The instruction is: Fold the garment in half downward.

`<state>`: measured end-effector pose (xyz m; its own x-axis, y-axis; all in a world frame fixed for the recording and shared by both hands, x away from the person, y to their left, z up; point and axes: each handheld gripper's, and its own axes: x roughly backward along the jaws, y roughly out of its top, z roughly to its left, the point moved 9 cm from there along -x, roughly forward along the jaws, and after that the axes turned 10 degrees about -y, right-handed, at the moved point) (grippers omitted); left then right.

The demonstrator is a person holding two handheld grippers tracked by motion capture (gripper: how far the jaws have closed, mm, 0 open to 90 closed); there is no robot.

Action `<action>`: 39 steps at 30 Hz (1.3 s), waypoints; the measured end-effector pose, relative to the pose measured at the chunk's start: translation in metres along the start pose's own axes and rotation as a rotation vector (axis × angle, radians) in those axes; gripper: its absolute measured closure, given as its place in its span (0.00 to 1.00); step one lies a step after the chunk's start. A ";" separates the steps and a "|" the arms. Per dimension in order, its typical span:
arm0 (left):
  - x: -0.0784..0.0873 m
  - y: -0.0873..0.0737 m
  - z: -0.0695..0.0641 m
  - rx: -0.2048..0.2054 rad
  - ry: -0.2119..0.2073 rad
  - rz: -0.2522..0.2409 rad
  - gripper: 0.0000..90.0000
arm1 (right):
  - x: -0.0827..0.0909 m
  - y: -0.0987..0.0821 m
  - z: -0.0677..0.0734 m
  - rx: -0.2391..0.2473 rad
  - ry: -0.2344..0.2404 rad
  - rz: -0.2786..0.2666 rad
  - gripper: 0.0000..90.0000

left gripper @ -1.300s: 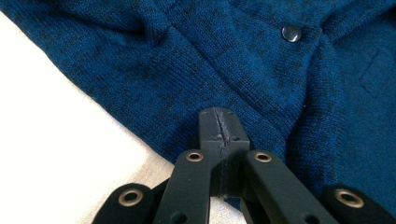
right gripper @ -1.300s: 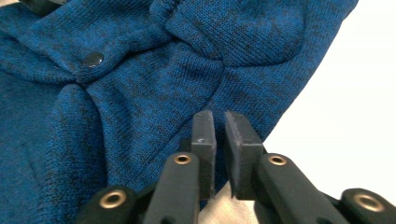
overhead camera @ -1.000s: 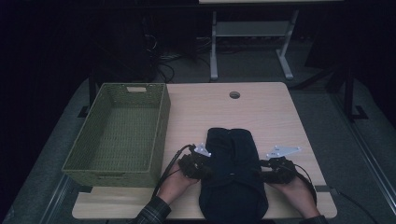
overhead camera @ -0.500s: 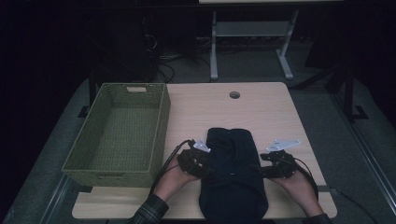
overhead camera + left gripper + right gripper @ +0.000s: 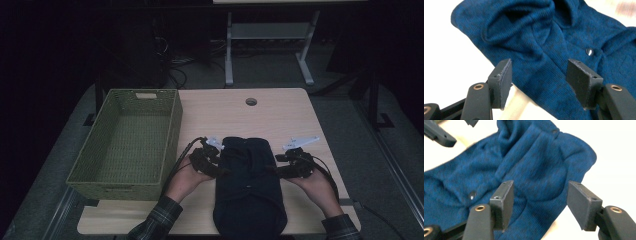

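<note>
While both hands rest at the near part of the wooden table [image 5: 280, 107], a dark blue knitted garment [image 5: 248, 185] lies folded between them, running from the middle of the table to its near edge and hanging slightly over it; the left gripper [image 5: 216, 161] sits just beside the garment's left edge, and the right gripper [image 5: 284, 165] just beside its right edge. In the left gripper view the two black jaws stand apart, having just been opening; the blue knit lies beneath and beyond them, with no cloth pinched between the pads [image 5: 504, 81]. In the right gripper view the jaws are likewise parted, having widened within the past second, and the fabric lies under the gap without being clamped; whether a pad brushes the cloth there is hard to tell. A small metal snap [image 5: 589, 51] shows on the garment in the left gripper view, and another snap [image 5: 472, 194] in the right gripper view. A green woven basket [image 5: 172, 122] stands on the left side of the table, near the left hand [image 5: 186, 179] but apart from the garment; a round cable hole [image 5: 251, 101] sits toward the far edge.
</note>
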<state>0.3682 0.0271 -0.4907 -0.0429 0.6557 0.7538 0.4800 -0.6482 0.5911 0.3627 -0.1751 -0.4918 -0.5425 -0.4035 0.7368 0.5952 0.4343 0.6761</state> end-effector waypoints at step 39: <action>-0.001 0.065 0.090 0.041 0.136 -0.059 0.58 | -0.041 0.061 -0.064 -0.032 -0.018 -0.001 0.56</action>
<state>0.4782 0.0197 -0.4787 -0.1894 0.6317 0.7517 0.5087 -0.5917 0.6254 0.4591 -0.1838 -0.4806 -0.5535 -0.3889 0.7365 0.6132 0.4081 0.6763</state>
